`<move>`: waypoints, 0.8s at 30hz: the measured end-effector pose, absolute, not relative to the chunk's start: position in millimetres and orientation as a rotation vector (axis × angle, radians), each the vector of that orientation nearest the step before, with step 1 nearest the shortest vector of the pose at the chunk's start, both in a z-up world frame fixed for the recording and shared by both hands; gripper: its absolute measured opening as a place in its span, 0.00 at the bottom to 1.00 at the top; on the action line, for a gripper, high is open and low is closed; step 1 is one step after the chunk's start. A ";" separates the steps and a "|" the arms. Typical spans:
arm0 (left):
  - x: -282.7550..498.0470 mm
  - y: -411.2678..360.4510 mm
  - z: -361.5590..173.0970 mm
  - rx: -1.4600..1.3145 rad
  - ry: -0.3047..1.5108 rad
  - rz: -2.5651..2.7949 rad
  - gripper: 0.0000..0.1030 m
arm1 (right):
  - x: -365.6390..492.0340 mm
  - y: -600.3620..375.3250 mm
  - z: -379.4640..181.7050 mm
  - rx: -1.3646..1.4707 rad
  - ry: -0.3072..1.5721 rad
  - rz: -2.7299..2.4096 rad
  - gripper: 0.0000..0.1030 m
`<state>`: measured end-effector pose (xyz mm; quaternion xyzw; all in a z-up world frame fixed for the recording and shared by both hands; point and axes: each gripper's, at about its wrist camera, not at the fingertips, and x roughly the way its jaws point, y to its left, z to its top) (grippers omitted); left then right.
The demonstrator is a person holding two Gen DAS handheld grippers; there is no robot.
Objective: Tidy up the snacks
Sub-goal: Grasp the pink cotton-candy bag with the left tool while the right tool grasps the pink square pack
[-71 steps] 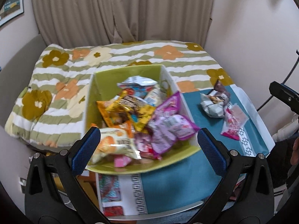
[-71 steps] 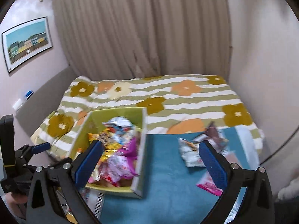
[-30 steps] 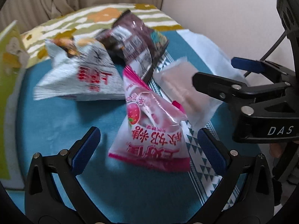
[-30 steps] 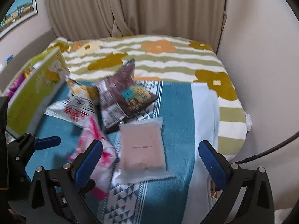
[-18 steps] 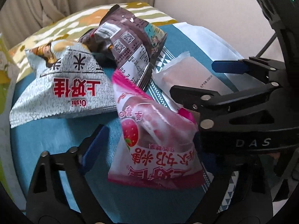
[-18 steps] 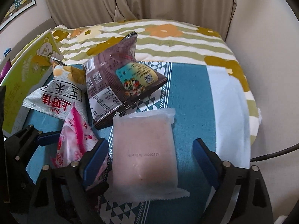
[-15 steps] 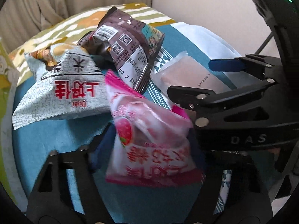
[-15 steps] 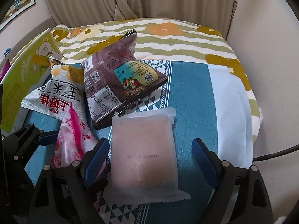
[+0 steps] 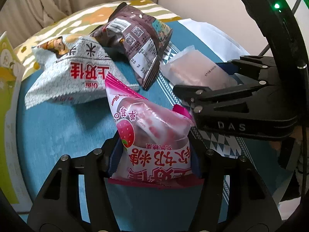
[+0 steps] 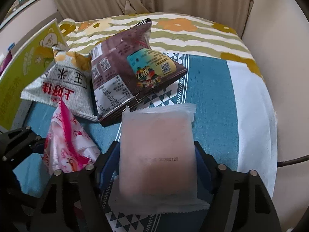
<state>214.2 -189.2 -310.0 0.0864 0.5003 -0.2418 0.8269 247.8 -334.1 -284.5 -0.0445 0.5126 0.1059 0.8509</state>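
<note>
Between the blue pads of my left gripper (image 9: 154, 160) sits the pink strawberry candy bag (image 9: 152, 135), the jaws closing and already pinching its lower sides — and my right gripper (image 10: 157, 166) is closing the same way on the frosted pale-pink packet (image 10: 157, 154), pads against both edges. Out at eleven o'clock from the packet on the teal cloth (image 10: 210, 100) lies the brown snack bag (image 10: 131, 73), touching the white rice-cracker bag (image 10: 63, 85) at ten — the green box (image 10: 25, 65) stands beyond it.

Black gripper (image 9: 154, 160) frames, silver screws, seemingly blue pads (image 9: 114, 158).
</note>
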 end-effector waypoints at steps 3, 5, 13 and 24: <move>207.9 -186.8 -307.3 0.172 1.072 -0.505 0.52 | 245.3 -335.0 -282.7 -0.089 1.070 0.215 0.57; 205.4 -184.9 -304.3 0.149 1.076 -0.512 0.50 | 242.5 -336.8 -280.0 -0.080 1.063 0.204 0.57; 187.9 -168.9 -272.0 0.103 1.050 -0.458 0.44 | 229.6 -337.6 -236.0 -0.048 0.983 0.187 0.57; 148.8 -127.3 -188.6 0.012 0.934 -0.358 0.41 | 195.1 -311.6 -164.5 -0.055 0.890 0.284 0.57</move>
